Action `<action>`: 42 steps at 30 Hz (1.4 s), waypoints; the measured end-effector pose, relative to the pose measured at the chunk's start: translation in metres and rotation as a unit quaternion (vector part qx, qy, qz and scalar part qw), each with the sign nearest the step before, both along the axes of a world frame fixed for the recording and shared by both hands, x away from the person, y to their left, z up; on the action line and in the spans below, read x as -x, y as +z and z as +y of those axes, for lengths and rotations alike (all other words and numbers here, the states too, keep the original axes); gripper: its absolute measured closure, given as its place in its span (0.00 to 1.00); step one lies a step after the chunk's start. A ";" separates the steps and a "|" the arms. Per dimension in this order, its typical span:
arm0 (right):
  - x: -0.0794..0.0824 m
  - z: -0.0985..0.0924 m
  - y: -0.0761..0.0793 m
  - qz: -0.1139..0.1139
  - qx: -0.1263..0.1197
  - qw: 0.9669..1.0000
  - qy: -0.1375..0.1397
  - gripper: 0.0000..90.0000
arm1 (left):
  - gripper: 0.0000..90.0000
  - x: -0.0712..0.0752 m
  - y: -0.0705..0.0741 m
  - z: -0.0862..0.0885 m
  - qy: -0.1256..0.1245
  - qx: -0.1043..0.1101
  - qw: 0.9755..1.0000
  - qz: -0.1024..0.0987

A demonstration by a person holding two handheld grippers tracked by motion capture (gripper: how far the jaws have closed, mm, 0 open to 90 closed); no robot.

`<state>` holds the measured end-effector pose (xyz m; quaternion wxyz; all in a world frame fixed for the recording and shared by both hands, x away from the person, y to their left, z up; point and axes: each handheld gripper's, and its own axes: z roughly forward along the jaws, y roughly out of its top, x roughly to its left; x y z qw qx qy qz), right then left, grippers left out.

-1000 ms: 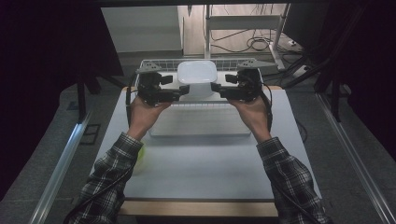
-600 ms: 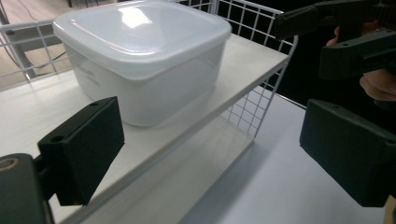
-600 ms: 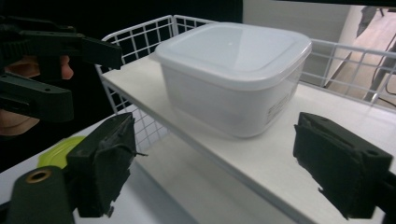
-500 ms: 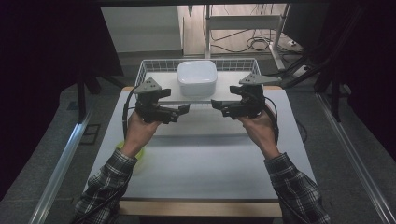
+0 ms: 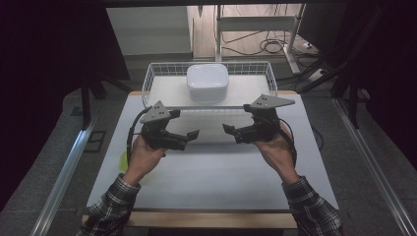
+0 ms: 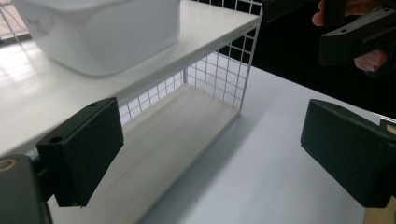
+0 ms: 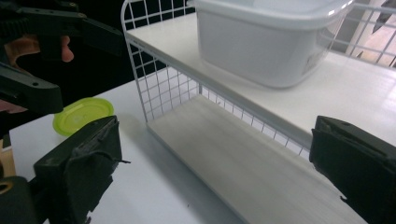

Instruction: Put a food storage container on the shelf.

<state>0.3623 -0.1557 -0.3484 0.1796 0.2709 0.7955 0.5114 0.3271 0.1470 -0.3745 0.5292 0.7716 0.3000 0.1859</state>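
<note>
From above, a person in plaid sleeves holds the left gripper (image 5: 191,136) and the right gripper (image 5: 230,130) over a white table (image 5: 221,172), tips pointed toward each other and a little apart, both empty. Beyond the tips stands a white wire shelf rack (image 5: 152,81), and a white lidded container (image 5: 207,82) sits on its top board, past the gap between the two grippers. A yellow-green lid (image 5: 123,160) peeks out on the table beside the left hand (image 5: 142,157), behind that gripper's jaws. The right hand (image 5: 275,147) grips the other tool from below. From this height the spread of either pair of jaws cannot be judged.

The left gripper view shows its two black jaws standing wide apart, nothing between them. The rack (image 6: 219,74) fills the space ahead between the jaws, its lower wooden board running straight out from them. The container (image 6: 102,32) rests on the upper board, above and beyond the left-hand jaw. The other gripper (image 6: 359,37) hangs above the right-hand jaw.

The right gripper view shows its jaws also wide apart and empty. The rack (image 7: 159,88) lies ahead between them, the container (image 7: 266,42) on top, above the gap. The lid (image 7: 81,114) lies on the table just beyond the left-hand jaw, under the other gripper (image 7: 42,56).
</note>
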 end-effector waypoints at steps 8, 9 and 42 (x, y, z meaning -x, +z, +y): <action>0.010 -0.004 -0.018 0.005 0.006 1.000 0.008 0.01 | 0.06 0.010 -0.022 0.003 -0.015 -0.014 1.000 0.014; 0.011 -0.005 -0.020 0.006 0.006 1.000 0.009 0.01 | 0.06 0.012 -0.024 0.003 -0.014 -0.017 1.000 0.015; 0.049 -0.044 -0.098 0.061 0.002 0.998 -0.012 0.01 | 0.04 0.049 -0.106 0.012 0.018 -0.029 0.998 0.059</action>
